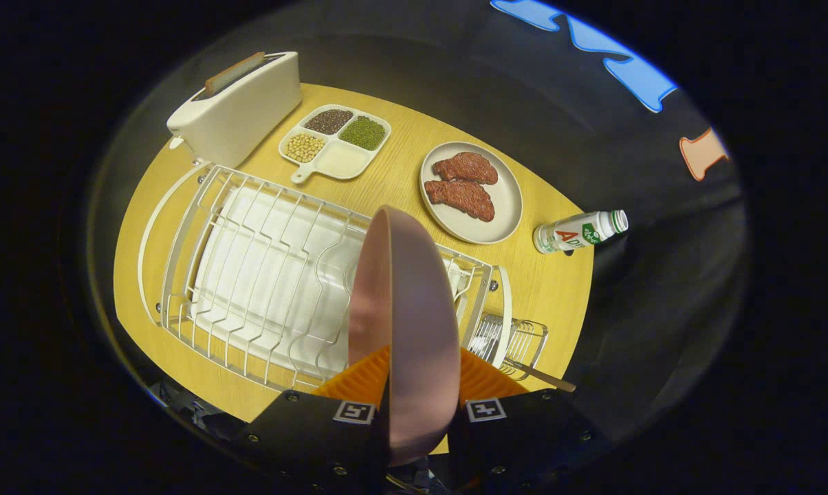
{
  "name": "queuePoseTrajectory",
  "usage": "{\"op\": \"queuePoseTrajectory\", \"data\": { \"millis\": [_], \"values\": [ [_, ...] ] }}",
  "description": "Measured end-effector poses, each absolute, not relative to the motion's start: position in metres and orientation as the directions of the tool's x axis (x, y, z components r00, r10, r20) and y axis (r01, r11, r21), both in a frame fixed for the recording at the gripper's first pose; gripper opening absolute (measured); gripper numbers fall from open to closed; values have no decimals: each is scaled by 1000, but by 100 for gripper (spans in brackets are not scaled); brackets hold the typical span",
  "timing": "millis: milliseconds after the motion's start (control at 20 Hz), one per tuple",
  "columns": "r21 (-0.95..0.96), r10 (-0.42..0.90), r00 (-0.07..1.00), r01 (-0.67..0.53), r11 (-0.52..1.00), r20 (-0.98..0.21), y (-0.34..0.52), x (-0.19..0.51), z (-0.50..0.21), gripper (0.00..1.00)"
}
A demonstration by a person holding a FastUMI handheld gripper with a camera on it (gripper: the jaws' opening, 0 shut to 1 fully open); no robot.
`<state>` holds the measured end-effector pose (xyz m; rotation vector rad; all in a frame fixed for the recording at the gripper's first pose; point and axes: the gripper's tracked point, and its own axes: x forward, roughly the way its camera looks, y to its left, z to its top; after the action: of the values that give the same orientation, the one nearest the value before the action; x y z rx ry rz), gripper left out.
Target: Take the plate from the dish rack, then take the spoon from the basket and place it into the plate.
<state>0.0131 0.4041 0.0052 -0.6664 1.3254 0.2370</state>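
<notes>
Between the fingers of the gripper [417, 402], a round pink plate [404, 323] stands on edge, both fingers pressed against its two faces, so the gripper is clamped on it. The plate is held above the white wire dish rack [263, 275], which sits on a white drip tray on the round, light wooden desk [393, 172]. At about four o'clock from the rack, hooked on its end, hangs a small wire cutlery basket [517, 340]; a spoon's wooden handle [548, 377] pokes out of it, pointing toward four o'clock, while its bowl is hidden among the wires. Beyond the rack, at eleven o'clock, stands a cream toaster [238, 106] with a slice in its slot. At twelve o'clock lies a white four-part dish [336, 141] of beans and grains. At one o'clock sits a pale round plate with two pieces of red meat [470, 192], and a small white bottle [580, 231] lies on its side at two o'clock near the desk's edge.
</notes>
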Motion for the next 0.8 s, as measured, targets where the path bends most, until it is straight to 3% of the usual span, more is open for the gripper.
{"op": "queuePoseTrajectory", "data": {
  "millis": [50,300,550,800],
  "values": [
    [-298,-196,244,-520,800,-950,407,12,4,29],
    [-224,-125,224,-503,835,-967,406,3,18,29],
    [39,115,158,-416,908,-981,391,-30,44,29],
    [317,368,114,-318,894,-923,364,-88,50,29]
  ]
}}
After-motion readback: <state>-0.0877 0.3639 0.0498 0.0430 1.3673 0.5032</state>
